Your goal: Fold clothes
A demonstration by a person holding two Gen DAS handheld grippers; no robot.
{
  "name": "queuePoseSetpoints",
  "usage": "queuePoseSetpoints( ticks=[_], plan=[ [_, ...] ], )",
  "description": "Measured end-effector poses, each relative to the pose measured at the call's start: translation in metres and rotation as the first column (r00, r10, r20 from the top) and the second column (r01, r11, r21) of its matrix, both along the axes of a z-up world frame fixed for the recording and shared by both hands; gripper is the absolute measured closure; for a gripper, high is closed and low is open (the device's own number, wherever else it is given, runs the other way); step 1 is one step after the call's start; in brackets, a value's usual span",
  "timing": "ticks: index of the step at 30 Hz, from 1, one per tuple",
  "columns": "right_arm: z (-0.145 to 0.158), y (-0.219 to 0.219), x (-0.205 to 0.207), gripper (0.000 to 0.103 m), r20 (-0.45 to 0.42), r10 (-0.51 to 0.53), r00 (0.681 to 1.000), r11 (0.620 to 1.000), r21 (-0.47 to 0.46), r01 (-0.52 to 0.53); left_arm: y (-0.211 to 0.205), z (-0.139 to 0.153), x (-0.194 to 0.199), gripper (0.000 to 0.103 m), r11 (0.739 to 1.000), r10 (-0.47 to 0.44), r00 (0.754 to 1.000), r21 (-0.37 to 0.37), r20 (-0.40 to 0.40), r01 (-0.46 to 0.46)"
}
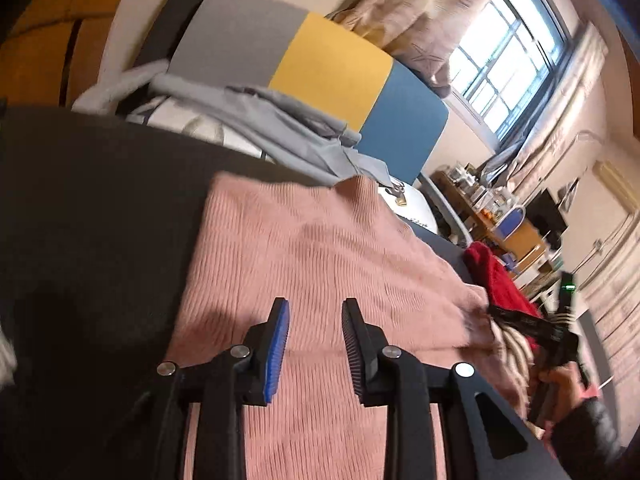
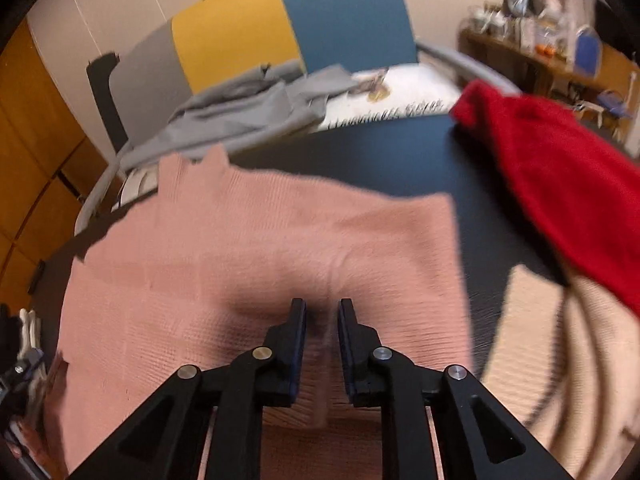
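Note:
A pink knit sweater (image 1: 320, 240) lies spread on a black table (image 1: 100, 200). My left gripper (image 1: 316, 312) hovers over its middle, open, with nothing between the fingers. In the right wrist view the sweater (image 2: 240, 240) fills the foreground. My right gripper (image 2: 322, 314) has its jaws close together on a raised pinch of the pink knit, and creases run out from the tips. From the left wrist view, the right gripper (image 1: 494, 313) sits at the sweater's right edge, held by a hand (image 1: 560, 380).
A red garment (image 2: 560, 184) lies on the table (image 2: 360, 160) at the right, over a beige striped one (image 2: 560, 360). Behind the table, grey clothes (image 2: 248, 112) are heaped against a grey, yellow and blue panel (image 2: 240, 40). A cluttered shelf (image 2: 540, 52) stands far right.

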State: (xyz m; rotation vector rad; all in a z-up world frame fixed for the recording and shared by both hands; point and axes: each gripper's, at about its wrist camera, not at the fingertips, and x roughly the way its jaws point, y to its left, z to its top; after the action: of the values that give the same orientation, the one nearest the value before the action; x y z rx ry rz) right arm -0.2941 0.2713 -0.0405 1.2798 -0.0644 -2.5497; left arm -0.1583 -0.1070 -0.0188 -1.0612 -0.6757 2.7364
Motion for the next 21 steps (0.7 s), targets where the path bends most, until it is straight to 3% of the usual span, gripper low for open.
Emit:
queuePoseSetpoints(
  ticks=[5,9,11,13,17,21],
  plan=[
    [0.019,0.001,0.013,0.086,-0.068,0.036,0.997,0.999,-0.02,-0.037,0.008,0.0,-0.037,0.076,0.998,-0.012,1.0,-0.062,0.014,0.013],
    [0.009,-0.028,0.012,0.086,-0.079,0.098,0.992,0.995,0.04,-0.095,0.008,-0.016,-0.065,0.076,0.988,0.02,0.997,-0.154,0.068,-0.009],
    [-0.004,-0.038,-0.002,0.074,-0.062,0.079,0.995,0.995,0.065,-0.075,0.007,-0.025,-0.078,0.076,0.979,0.04,0.994,-0.203,0.099,-0.02],
    [-0.017,-0.04,-0.017,0.069,-0.05,0.039,0.998,0.996,0.08,-0.035,0.001,-0.045,-0.086,0.076,0.967,0.074,0.986,-0.252,0.152,-0.034],
    [-0.032,-0.036,-0.028,0.065,-0.078,0.005,0.997,0.998,0.069,0.001,-0.01,-0.052,-0.077,0.075,0.978,0.074,0.991,-0.2,0.113,-0.05],
    [-0.033,-0.041,-0.033,0.063,-0.087,0.014,0.996,0.996,0.092,-0.007,-0.007,-0.052,-0.074,0.075,0.973,0.074,0.991,-0.225,0.11,-0.048]
  ],
)
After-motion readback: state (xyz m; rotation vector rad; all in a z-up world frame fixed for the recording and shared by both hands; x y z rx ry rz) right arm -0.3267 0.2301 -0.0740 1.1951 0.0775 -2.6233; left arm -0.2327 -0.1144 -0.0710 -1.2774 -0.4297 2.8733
